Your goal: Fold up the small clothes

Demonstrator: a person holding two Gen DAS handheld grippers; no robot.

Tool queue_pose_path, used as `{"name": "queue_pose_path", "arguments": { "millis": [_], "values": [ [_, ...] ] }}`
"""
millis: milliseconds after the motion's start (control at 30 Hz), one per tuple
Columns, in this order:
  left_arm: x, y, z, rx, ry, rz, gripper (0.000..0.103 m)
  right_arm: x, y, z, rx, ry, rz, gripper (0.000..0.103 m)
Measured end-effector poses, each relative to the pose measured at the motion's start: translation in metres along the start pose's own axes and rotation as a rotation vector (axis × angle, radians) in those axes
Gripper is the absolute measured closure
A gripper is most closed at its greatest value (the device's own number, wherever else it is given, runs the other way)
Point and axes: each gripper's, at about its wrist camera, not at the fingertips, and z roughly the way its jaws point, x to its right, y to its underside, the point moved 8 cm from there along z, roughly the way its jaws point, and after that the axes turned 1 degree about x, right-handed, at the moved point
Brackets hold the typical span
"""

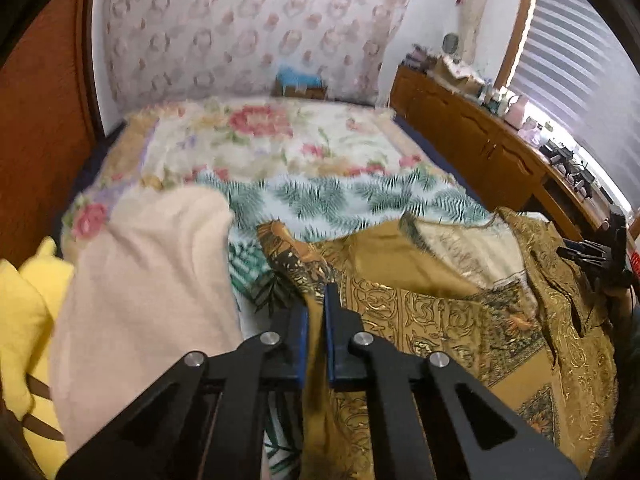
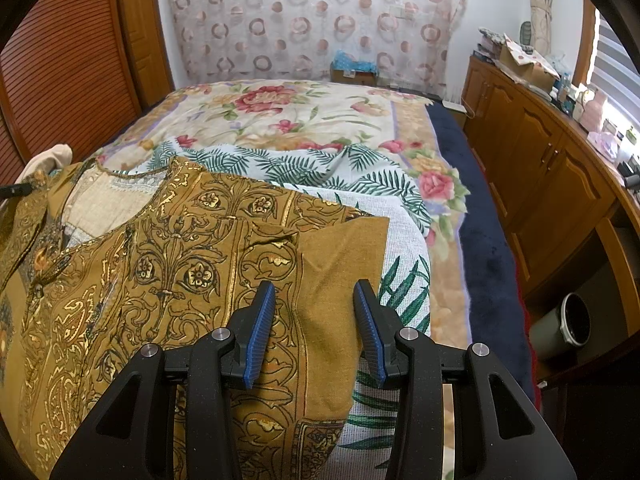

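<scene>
The left gripper [image 1: 316, 312] is pinched shut on a raised edge of the mustard patterned garment [image 1: 460, 320], which spreads away to its right across the bed [image 2: 280, 112]. The right gripper [image 2: 315, 312] sits half-open, straddling the garment's right edge, gripping nothing.

A home bedroom, apparently: floral-covered bed [image 2: 304, 120], wooden cabinets [image 2: 532, 152], curtain [image 2: 312, 20].

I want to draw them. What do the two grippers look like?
Both match: the left gripper and right gripper have black angular arms with triangle cut-outs, round silver bolts, and blue ridged pads on the fingers.
</scene>
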Motion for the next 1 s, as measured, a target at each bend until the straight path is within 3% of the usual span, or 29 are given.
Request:
{"name": "queue_pose_path", "arguments": {
  "millis": [433, 567, 633, 1000],
  "values": [
    [0.036, -0.007, -0.030, 0.088, 0.045, 0.059, 0.100, 0.000, 0.000, 0.000, 0.000, 0.001, 0.001, 0.061],
    [0.043, -0.003, -0.032, 0.089, 0.052, 0.067, 0.100, 0.003, 0.000, -0.001, 0.002, -0.024, 0.017, 0.050],
    [0.045, -0.002, -0.034, 0.089, 0.053, 0.072, 0.100, 0.008, -0.001, -0.001, -0.010, 0.011, 0.009, 0.046],
    [0.059, 0.010, -0.047, 0.103, 0.074, 0.078, 0.103, 0.023, -0.018, 0.013, -0.046, 0.008, 0.035, 0.050]
  ]
}}
